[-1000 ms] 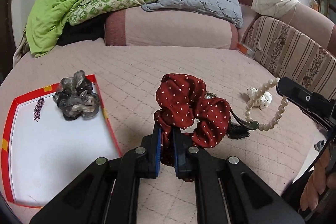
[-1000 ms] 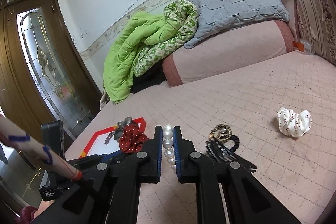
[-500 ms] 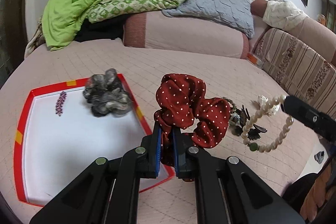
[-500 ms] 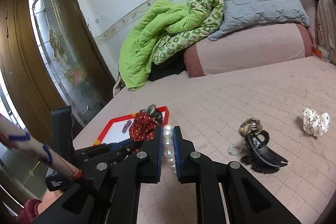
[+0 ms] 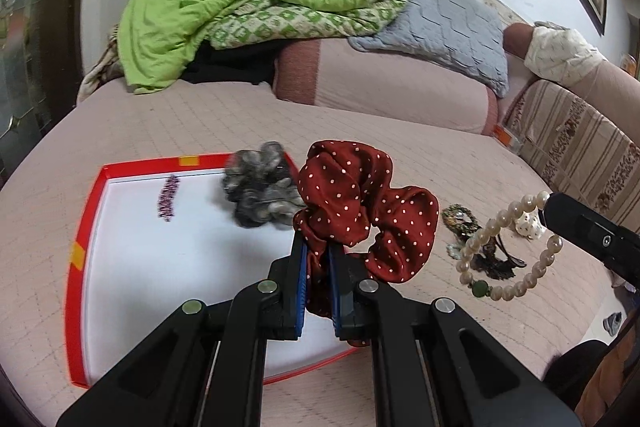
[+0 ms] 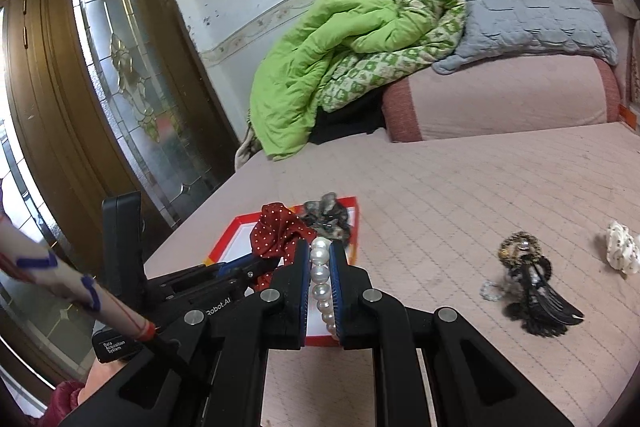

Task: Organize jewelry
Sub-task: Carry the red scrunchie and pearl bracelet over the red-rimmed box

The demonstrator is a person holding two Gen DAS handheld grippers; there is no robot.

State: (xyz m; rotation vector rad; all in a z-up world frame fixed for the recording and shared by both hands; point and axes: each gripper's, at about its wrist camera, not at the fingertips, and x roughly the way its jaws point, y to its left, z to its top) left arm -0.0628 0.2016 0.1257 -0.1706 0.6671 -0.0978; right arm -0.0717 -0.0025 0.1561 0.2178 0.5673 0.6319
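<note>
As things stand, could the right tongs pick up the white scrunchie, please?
Probably not yet: the right tongs are shut on the pearl bracelet, so they are occupied, though the white scrunchie lies unobstructed on the bed.

A home bedroom; a pink quilted bed (image 6: 480,195) carries a bolster (image 5: 384,83), a grey pillow (image 6: 528,7) and a rumpled green duvet (image 5: 224,7); a wooden door with leaded glass (image 6: 120,75) stands alongside.

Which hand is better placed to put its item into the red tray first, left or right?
Left. The left tongs hold the red scrunchie right above the red tray. The right tongs, gripping the pearl bracelet, are off to the tray's side.
</note>
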